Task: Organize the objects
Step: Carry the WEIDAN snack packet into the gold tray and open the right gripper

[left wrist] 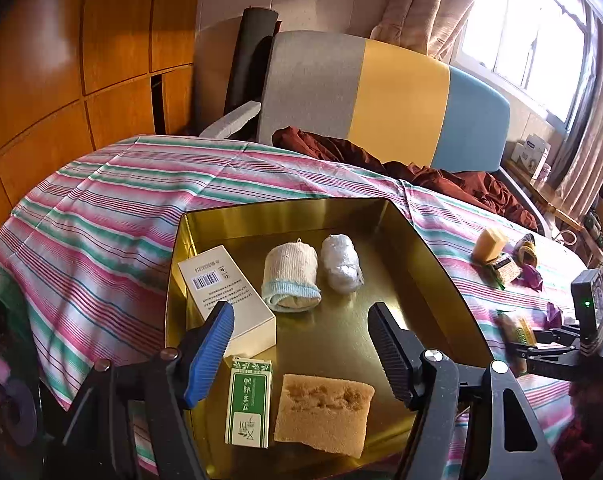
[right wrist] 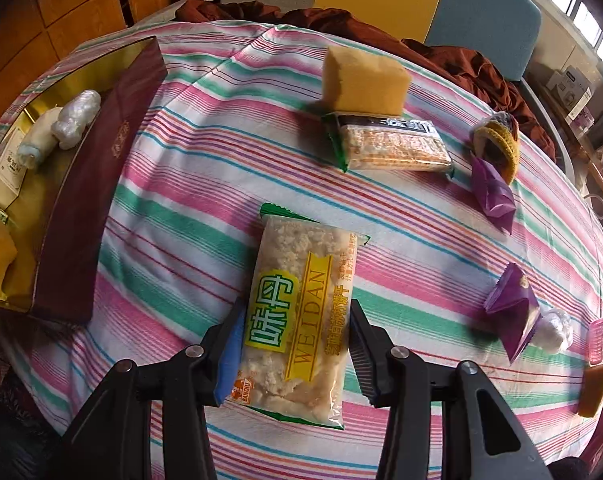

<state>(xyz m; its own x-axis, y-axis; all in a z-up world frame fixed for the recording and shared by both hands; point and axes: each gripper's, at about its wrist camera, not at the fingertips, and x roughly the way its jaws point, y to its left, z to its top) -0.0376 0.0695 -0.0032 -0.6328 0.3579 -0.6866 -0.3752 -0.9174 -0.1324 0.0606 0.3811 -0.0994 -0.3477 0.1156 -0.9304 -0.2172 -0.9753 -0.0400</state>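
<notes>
Biscuits in a clear packet (right wrist: 297, 316) are gripped by the right claw (right wrist: 297, 346) above the striped bedsheet (right wrist: 189, 184). Nothing is held by the open left claw (left wrist: 301, 344), poised over the gold tray (left wrist: 417, 256) holding a sponge (left wrist: 323, 414).

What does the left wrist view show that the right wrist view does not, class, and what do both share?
Only the left wrist view: the green box and the left gripper, open over the tin. Only the right wrist view: the pink comb and the right gripper shut on the Weidan snack pack. Both: the gold tin, the yellow sponge, the striped cloth.
</notes>
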